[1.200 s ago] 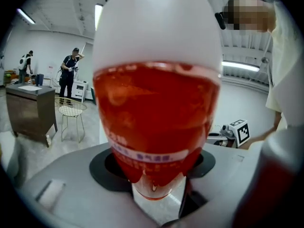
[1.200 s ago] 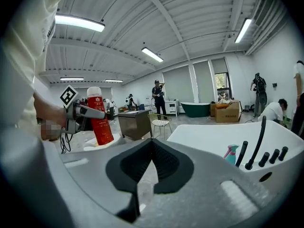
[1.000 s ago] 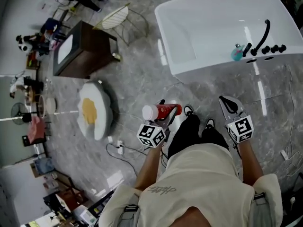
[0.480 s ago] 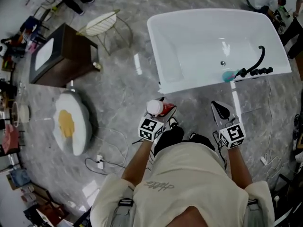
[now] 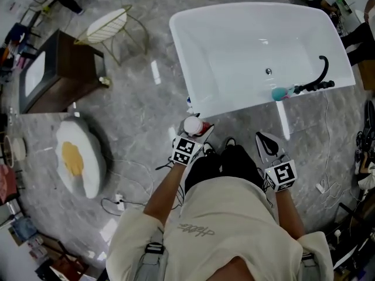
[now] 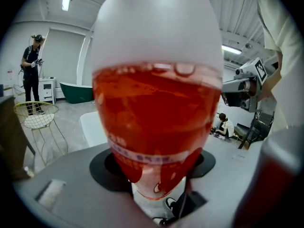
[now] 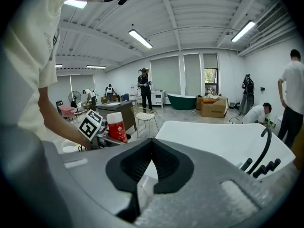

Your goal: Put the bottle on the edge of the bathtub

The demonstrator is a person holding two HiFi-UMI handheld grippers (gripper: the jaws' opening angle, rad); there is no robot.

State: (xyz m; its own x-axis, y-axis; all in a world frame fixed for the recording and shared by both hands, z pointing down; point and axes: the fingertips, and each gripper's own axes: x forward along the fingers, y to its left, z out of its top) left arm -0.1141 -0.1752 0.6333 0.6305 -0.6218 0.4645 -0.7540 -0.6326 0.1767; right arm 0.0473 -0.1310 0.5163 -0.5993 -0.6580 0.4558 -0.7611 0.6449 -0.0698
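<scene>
Overhead, bottle (image 5: 194, 125) cap-first; from right gripper view, red-labelled.

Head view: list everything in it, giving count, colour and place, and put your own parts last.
bathtub: one, white, upper middle to right
tap: one, black, on the bathtub's right rim
teal thing: one, beside the tap; kind unclear
bottle: one, red with a white cap, in the left gripper, just short of the bathtub's near edge
chair: one, wire frame with a pale seat, upper left
cabinet: one, dark brown, left of the chair
cushion: one, white with a yellow centre, on the floor at left
cables: a few, lower left
left gripper: one, grey, shut on the bottle
right gripper: one, grey, shut, empty, near the bathtub's near edge
</scene>
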